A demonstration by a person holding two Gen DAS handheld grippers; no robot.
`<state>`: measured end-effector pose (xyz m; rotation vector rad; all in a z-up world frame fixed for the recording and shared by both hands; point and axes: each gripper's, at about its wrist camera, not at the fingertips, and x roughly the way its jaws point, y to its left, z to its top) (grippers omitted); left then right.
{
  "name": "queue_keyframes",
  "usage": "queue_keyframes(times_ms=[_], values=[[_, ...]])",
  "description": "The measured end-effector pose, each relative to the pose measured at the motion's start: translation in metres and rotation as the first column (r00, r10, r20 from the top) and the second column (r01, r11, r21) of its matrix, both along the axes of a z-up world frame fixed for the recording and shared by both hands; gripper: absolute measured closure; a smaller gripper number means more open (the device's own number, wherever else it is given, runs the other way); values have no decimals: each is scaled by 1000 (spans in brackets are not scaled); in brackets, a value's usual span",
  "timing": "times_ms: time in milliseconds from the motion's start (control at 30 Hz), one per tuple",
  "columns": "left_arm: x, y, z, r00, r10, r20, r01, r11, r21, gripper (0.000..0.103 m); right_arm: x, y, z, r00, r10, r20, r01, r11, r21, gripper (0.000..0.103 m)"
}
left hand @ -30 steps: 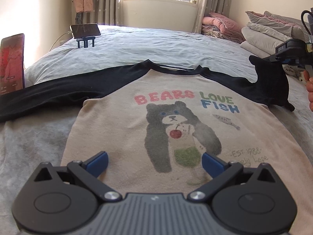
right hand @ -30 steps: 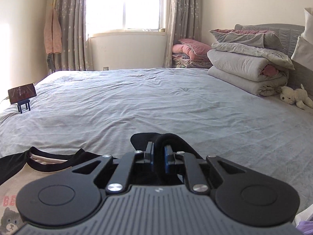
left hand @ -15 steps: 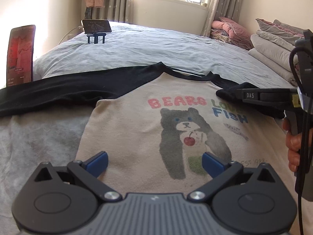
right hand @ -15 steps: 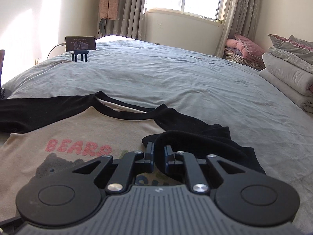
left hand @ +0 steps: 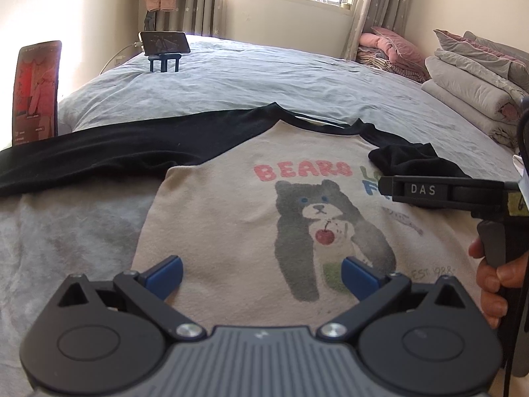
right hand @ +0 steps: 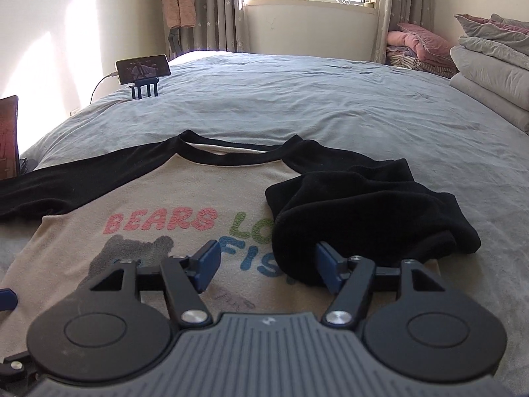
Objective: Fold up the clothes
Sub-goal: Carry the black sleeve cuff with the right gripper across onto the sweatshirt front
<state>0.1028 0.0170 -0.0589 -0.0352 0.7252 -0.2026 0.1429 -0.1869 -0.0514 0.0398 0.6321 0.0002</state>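
Observation:
A beige shirt [left hand: 231, 218] with a bear print and black sleeves lies face up on the grey bed [left hand: 297, 79]. Its right black sleeve [right hand: 363, 205] lies folded in a heap over the print's right side. My right gripper [right hand: 264, 264] hovers just in front of that heap; its jaws are opening, the cloth touches only the right pad and nothing is pinched. In the left wrist view the right gripper [left hand: 383, 185] shows side-on, held by a hand [left hand: 492, 281]. My left gripper [left hand: 261, 273] stands open low over the shirt's hem. The left sleeve [left hand: 99, 152] stretches out flat.
A phone on a blue stand [left hand: 163, 44] sits at the bed's far left, another upright phone [left hand: 36, 89] at the left edge. Folded quilts and pillows [left hand: 476, 79] are stacked at the right. Bare bedspread lies beyond the collar.
The right gripper carried the black sleeve leftwards and down onto the shirt's front, then let it go as its jaws spread. The left gripper stayed where it was, open.

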Motion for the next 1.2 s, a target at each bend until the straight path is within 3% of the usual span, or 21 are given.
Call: queue_keyframes(times_ms=[200, 367, 533, 700, 867, 967, 1133, 1200], values=[[-2, -7, -4, 1000, -7, 11, 7, 999, 54, 1, -8, -37, 14, 997, -71, -10, 72, 993, 93, 36], [-3, -12, -7, 1000, -14, 21, 12, 996, 92, 1, -9, -79, 20, 982, -190, -15, 190, 973, 133, 36], [-3, -13, -7, 999, -19, 26, 17, 995, 96, 1, 1, -120, 9, 949, -311, -60, 316, 923, 218, 36], [-3, -15, -7, 999, -29, 29, 26, 994, 104, 1, 11, -143, -2, 934, -344, -94, 355, 875, 330, 36], [-4, -17, -7, 999, -38, 30, 34, 994, 107, 1, 20, -137, 2, 938, -344, -47, 342, 896, 283, 39], [-4, -19, -6, 997, -64, 38, 60, 993, 102, 1, 26, -128, 6, 945, -326, 6, 317, 921, 225, 51], [-9, -28, -4, 987, -150, 62, 143, 984, 106, 1, 31, -106, 17, 962, -254, 105, 245, 965, 90, 86], [-13, -34, -3, 975, -207, 76, 198, 974, 109, 1, 30, -99, 24, 967, -207, 147, 198, 977, 73, 90]])
